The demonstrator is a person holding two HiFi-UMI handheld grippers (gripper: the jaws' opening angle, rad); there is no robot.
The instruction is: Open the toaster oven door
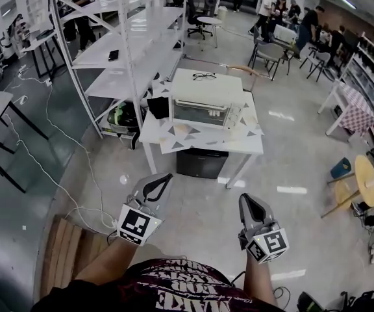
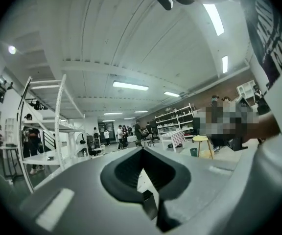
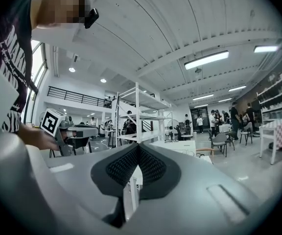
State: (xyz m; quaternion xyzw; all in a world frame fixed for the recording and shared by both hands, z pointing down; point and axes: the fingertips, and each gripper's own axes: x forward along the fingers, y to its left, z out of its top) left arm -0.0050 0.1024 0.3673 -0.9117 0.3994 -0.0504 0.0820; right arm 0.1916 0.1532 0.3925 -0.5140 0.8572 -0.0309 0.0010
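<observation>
Both forearms reached forward from the person's torso at the bottom of the head view, held low over the floor and well apart. The left claw (image 1: pixel 163 179) pointed ahead and leaned a little inward. Its marker cube (image 1: pixel 135 225) sat nearest the body. The right claw (image 1: pixel 249 201) pointed almost straight ahead, with its own cube (image 1: pixel 269 245) behind it. In its own view, each claw was clenched, the ribbed pads meeting at the tips, with nothing held between them. Only a sliver of the white furniture showed through the slot lower down. The right gripper view also caught the left claw off to its left, gripped by a hand (image 3: pixel 33 138).

The toaster oven (image 1: pixel 203 113) stood well ahead of both claws on a white worktop (image 1: pixel 203 140) with grey triangle marks. Bare floor lay between the claws and the worktop. The oven's glass door (image 1: pixel 199 114) faced the person and was closed, and neither claw touched it. The oven lay between the lines of the two claws, slightly nearer the left claw's aim. A pair of glasses (image 1: pixel 204 77) lay on the white surface above the oven's front. A dark box (image 1: pixel 202 163) sat under the worktop, and a white shelving rack (image 1: pixel 128 44) rose to its left. A wooden pallet (image 1: pixel 70 252) lay beside the person's left arm.
</observation>
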